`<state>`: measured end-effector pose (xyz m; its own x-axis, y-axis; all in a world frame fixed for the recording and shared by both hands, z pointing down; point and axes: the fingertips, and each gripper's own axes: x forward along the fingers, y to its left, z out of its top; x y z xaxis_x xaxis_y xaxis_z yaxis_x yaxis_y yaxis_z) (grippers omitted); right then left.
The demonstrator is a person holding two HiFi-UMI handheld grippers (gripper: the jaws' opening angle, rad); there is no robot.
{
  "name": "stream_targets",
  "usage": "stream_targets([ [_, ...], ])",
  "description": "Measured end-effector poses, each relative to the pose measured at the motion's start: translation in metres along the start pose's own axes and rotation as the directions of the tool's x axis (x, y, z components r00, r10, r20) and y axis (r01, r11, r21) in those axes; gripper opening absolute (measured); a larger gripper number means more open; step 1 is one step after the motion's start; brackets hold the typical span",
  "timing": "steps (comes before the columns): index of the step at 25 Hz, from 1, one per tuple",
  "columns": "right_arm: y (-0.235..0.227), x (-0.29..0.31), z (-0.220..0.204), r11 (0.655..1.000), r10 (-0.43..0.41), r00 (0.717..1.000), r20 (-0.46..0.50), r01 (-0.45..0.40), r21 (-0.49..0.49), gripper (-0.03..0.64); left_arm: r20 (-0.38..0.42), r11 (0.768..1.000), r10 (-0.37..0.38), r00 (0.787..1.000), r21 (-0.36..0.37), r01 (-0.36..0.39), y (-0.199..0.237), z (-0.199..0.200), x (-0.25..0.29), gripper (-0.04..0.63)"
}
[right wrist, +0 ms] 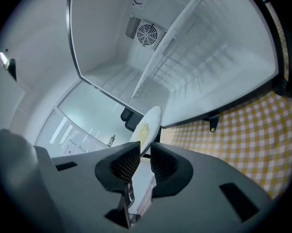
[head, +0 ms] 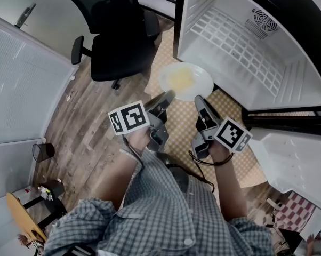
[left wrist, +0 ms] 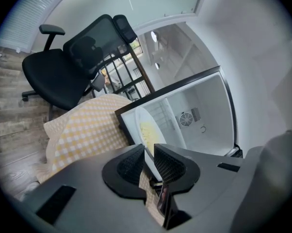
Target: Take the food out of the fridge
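Both of my grippers are clamping the white plate (head: 202,81) by its near rim: my left gripper (left wrist: 149,160) is pinching the edge on one side, and my right gripper (right wrist: 145,161) is pinching it on the other. The plate is carrying yellow food (head: 181,79) and is hanging just outside the open fridge (head: 246,52), above the yellow checked cloth (head: 232,104).

Floor (head: 91,116): wood planks — the one bearing surface.
On it: yellow checked cloth (head: 181,127) before the open fridge (head: 240,52); black office chair (head: 115,31) beside the cloth.
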<state>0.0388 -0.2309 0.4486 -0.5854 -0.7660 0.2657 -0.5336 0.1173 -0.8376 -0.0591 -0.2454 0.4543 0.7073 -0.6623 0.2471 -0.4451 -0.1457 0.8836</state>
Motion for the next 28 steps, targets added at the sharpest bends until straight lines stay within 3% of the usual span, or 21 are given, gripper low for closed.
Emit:
stream_targets([
  [15,-0.082,0.015,-0.059,0.983,-0.152,0.98,-0.126,0.163,0.085,0.058,-0.129,0.984,0.143,0.981,-0.091,-0.155,0.09,-0.052,0.015,0.069],
  [23,-0.114,0.024,-0.076,0.962,-0.229,0.957,-0.179,0.251,0.112,0.058,-0.193,0.973,0.201,0.96,-0.075,-0.219,0.122,-0.067,0.027,0.075],
  [28,-0.126,0.024,-0.088,0.954,-0.262,0.939,-0.224,0.286,0.086,0.058,-0.235,0.964,0.253,0.939,-0.026,-0.266,0.133,-0.075,0.028,0.078],
])
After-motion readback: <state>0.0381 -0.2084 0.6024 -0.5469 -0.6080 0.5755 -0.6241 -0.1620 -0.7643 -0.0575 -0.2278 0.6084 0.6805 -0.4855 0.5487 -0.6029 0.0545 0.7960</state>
